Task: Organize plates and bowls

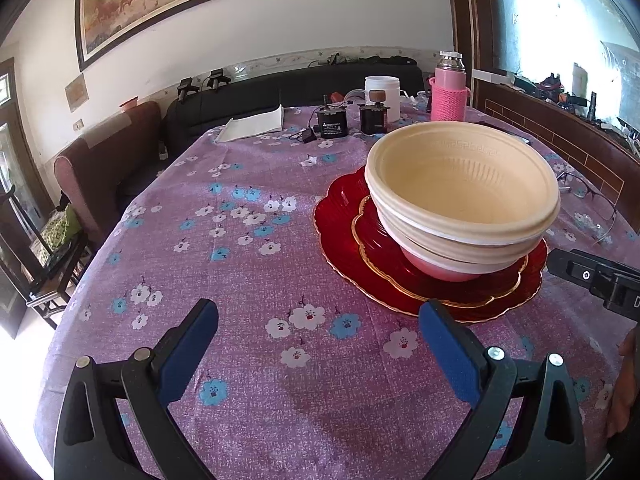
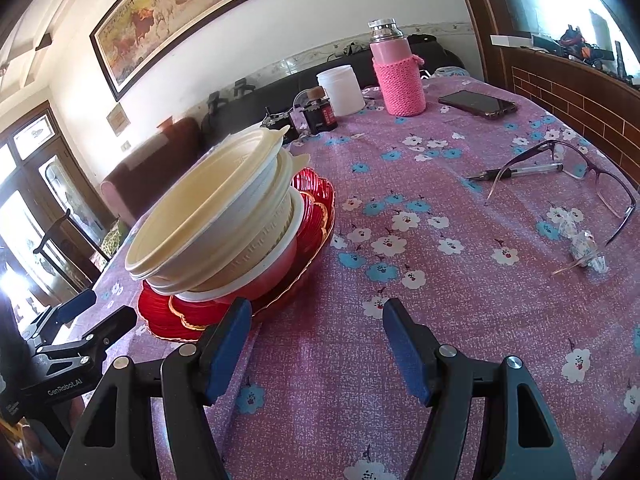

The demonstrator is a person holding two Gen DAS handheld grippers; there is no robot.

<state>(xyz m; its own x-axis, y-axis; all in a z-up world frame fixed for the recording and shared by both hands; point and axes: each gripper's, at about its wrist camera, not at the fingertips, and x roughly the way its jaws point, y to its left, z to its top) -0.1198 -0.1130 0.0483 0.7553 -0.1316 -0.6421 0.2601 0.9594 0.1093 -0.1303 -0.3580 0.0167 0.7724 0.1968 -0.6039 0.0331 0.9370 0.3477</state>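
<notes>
A stack of cream bowls [image 1: 460, 184] sits on a pink bowl [image 1: 444, 270], which stands on two stacked red plates with gold rims [image 1: 344, 232]. The stack stands on the floral purple tablecloth. My left gripper [image 1: 318, 320] is open and empty, just left of and in front of the plates. In the right wrist view the bowl stack [image 2: 212, 212] and the red plates [image 2: 316, 204] lie at the left. My right gripper [image 2: 316, 320] is open and empty, just right of the plates. The left gripper [image 2: 76, 320] shows at that view's left edge.
A pink flask [image 2: 396, 72], a white jar [image 2: 342, 88], a small dark bottle [image 2: 320, 112] and a phone [image 2: 476, 104] stand at the table's far side. Glasses [image 2: 580, 176], a pen [image 2: 520, 172] and a wrapper [image 2: 584, 248] lie at the right. Black devices [image 1: 352, 120] and paper [image 1: 252, 124] lie at the back.
</notes>
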